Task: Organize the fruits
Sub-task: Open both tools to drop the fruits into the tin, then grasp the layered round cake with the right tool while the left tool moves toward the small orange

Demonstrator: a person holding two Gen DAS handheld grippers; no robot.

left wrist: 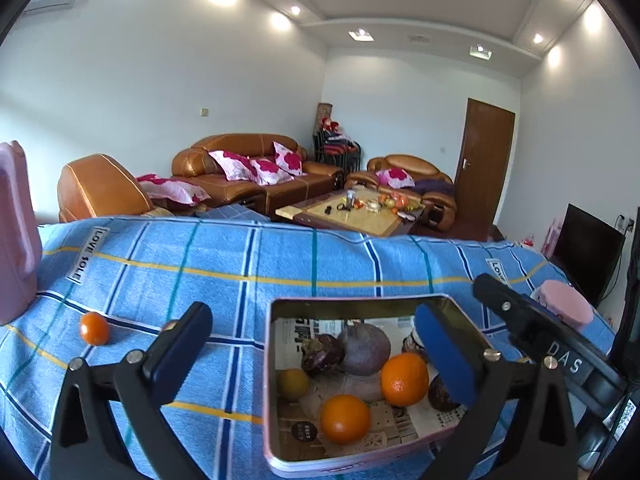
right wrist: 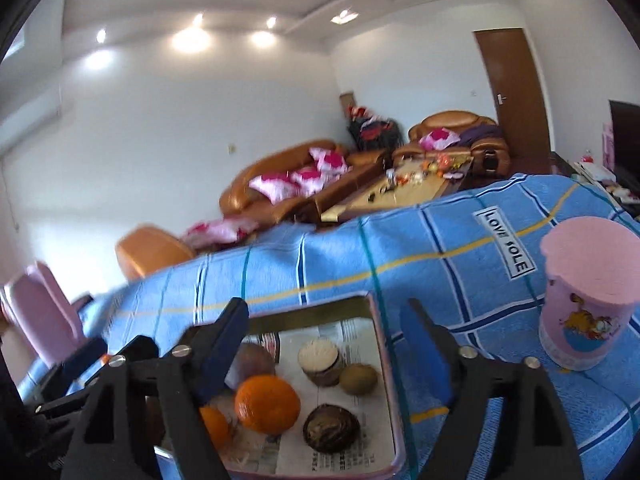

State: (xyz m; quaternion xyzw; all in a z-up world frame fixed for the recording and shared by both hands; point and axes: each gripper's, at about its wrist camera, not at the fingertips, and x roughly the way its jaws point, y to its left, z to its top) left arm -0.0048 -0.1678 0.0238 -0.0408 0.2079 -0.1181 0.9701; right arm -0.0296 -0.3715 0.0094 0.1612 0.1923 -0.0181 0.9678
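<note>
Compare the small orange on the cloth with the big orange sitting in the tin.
The small orange lies loose on the blue checked cloth, left of the tin; the big orange sits inside the tin among other fruit. The small orange is clearly smaller and a deeper reddish orange; the big one is lighter. Both are round, whole and ungripped.

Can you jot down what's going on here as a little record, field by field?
Surface: blue plaid cloth
Container: metal tin, newspaper-lined
Fruit in tin: oranges, dark round fruits, a kiwi
Fruit outside: small orange on the cloth, left of tin
Left gripper: open, empty, above the tin
Right gripper: open, empty, above the tin
Nearby: pink cup, upright
</note>
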